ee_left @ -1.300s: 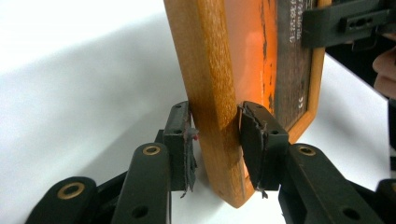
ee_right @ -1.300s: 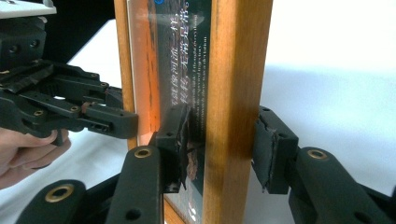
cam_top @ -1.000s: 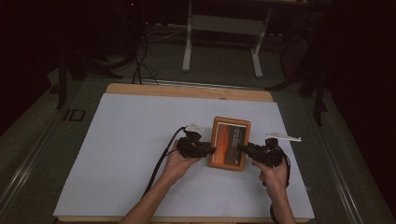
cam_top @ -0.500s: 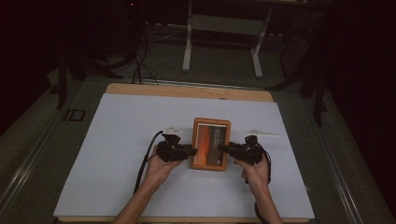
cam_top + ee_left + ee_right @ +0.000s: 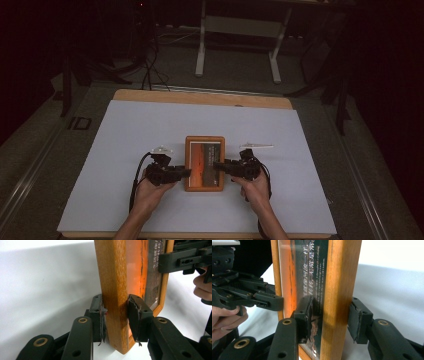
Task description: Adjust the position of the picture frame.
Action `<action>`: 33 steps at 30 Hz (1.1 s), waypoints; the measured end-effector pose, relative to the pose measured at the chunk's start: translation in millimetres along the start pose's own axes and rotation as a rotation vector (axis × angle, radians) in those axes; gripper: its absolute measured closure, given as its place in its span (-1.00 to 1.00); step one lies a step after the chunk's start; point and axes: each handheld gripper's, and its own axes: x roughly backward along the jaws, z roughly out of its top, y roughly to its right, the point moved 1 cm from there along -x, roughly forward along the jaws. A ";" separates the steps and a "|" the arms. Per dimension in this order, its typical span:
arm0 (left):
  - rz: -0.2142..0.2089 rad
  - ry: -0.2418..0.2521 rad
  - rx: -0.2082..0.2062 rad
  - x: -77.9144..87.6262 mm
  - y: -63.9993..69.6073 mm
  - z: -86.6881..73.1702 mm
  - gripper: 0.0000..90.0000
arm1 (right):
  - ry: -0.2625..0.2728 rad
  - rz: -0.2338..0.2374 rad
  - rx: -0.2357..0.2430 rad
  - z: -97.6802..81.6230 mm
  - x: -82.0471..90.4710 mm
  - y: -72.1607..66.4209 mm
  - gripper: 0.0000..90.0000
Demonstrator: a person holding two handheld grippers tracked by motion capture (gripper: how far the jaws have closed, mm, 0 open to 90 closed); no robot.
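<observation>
Both tongs, left and right, pinch the picture frame at mid-picture; the right pad perhaps barely touches, so it could slip.

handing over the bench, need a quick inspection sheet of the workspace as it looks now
surface: white sheet over a wooden table, flat.
job's things: wooden picture frame, gripped on both side rails.
clutter: nothing seen.
grippers: left gripper shut on the frame's left rail; right gripper shut on its right rail, one pad on the glass.
cables: black cable trails from the left gripper.
surroundings: dark floor, white metal stand behind the table, loose floor cables.
</observation>
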 end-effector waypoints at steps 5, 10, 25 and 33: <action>-0.004 -0.006 0.032 7.2 -3.2 -6.8 0.50 | -0.013 0.023 -0.023 -7.1 -7.2 -4.9 0.28; -0.030 -0.012 0.063 4.9 -3.8 -7.7 0.51 | -0.017 0.023 -0.050 -9.8 -6.1 -4.8 0.28; -0.038 -0.013 0.054 -13.5 -9.6 -8.7 0.32 | -0.047 -0.030 -0.116 -13.4 -10.4 4.9 0.21; -0.050 -0.044 0.094 -26.2 -17.5 -9.4 0.13 | -0.085 -0.089 -0.133 -17.0 -14.9 12.0 0.21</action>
